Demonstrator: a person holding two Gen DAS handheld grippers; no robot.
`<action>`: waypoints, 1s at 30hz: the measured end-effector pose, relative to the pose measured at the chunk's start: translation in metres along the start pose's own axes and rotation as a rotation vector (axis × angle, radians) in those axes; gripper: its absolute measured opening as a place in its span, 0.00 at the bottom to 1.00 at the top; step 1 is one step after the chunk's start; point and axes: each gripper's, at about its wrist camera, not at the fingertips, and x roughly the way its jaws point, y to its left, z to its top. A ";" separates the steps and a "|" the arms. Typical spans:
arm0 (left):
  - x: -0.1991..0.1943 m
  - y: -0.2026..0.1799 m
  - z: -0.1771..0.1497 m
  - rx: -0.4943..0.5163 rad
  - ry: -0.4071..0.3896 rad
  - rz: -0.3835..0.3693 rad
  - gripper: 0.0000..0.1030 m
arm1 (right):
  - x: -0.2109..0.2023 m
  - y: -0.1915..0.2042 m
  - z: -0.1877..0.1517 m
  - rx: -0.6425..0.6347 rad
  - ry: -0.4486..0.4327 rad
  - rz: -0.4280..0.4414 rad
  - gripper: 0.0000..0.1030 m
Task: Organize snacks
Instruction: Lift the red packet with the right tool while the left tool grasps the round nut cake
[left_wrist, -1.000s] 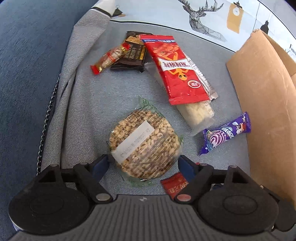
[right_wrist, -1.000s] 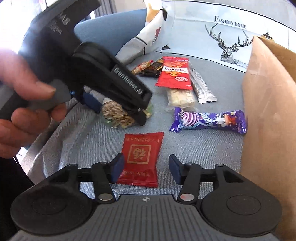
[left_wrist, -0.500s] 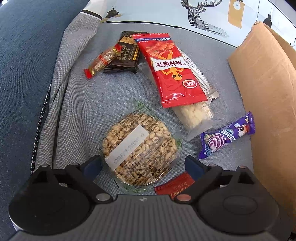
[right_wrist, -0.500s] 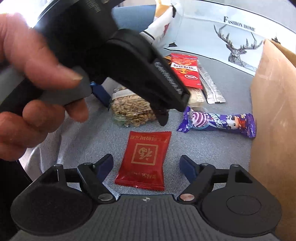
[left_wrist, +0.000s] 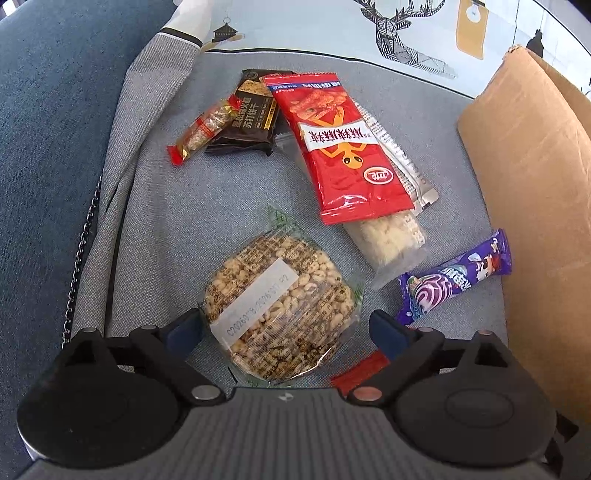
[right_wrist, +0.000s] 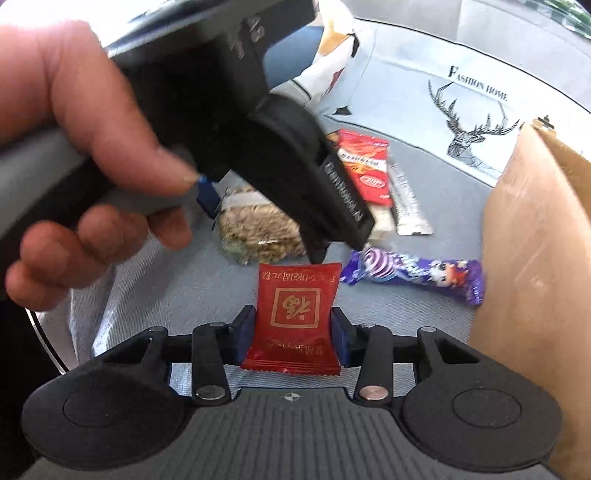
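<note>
While closing, right gripper (right_wrist: 293, 332) around glossy red sachet (right_wrist: 293, 314) (left gripper (left_wrist: 286, 328) spread).

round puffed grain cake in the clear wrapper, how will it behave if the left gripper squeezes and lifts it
The round puffed grain cake probably lifts light, being airy puffed kernels. It looks brittle, so a hard squeeze from the left gripper may crumble it. Its glossy loose film might slip on the pads.
</note>
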 end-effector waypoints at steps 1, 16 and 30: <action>0.000 0.000 0.000 -0.001 0.001 -0.001 0.95 | 0.000 -0.002 0.000 0.009 0.007 0.000 0.43; 0.002 -0.002 0.001 0.011 0.003 0.000 0.95 | 0.012 -0.011 0.000 0.052 0.065 -0.011 0.49; 0.001 -0.005 -0.002 0.038 -0.009 0.013 0.85 | 0.005 -0.009 0.002 0.057 0.020 -0.030 0.43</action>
